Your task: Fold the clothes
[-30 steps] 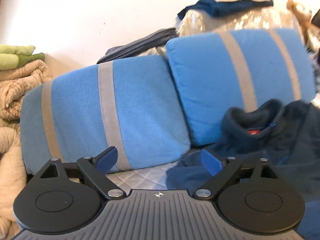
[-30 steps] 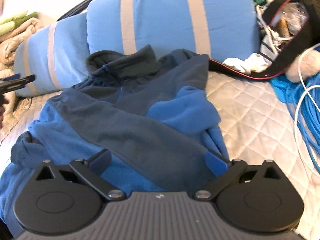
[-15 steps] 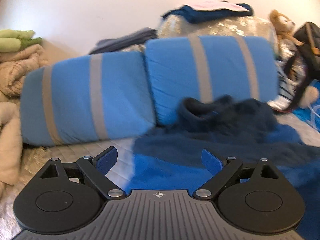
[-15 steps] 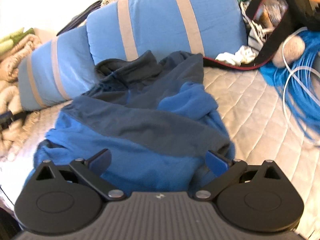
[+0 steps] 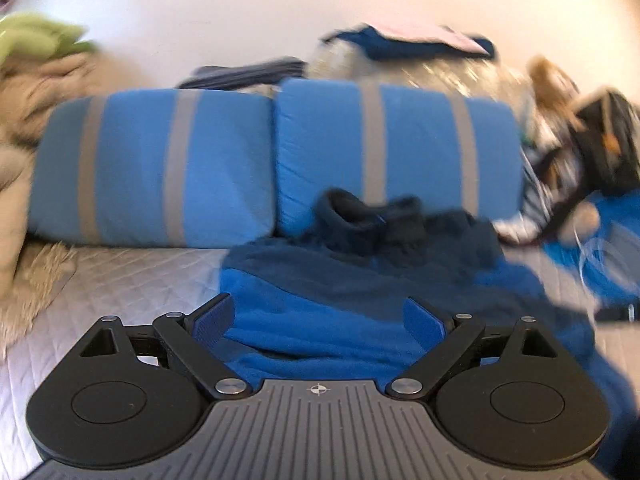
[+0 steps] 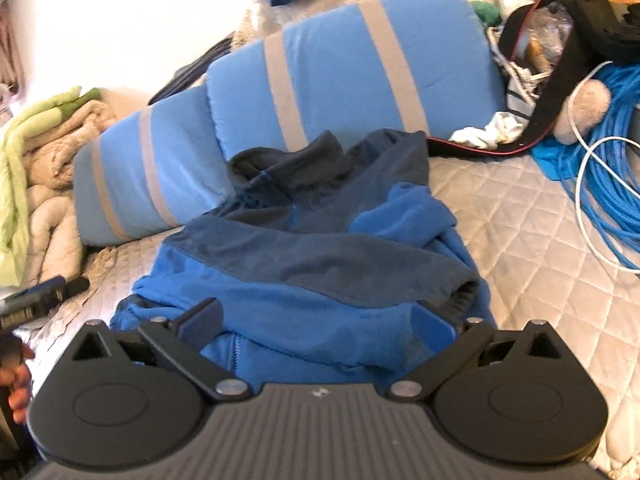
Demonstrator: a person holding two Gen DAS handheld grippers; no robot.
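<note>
- One fleece jacket [image 6: 320, 256], two-tone blue, lay rumpled on the quilted bedspread [image 6: 532, 216], collar toward the far striped cushions [image 6: 340, 68].
- Your left gripper [image 5: 318, 318] stood wide, empty, over its near hem.
- Your right gripper [image 6: 316, 320] likewise gaped, holding nothing.

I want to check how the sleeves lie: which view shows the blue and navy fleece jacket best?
The right wrist view: the blue and navy fleece jacket appears sharp from above, one sleeve folded across. The left wrist view shows it low and blurred.
</note>
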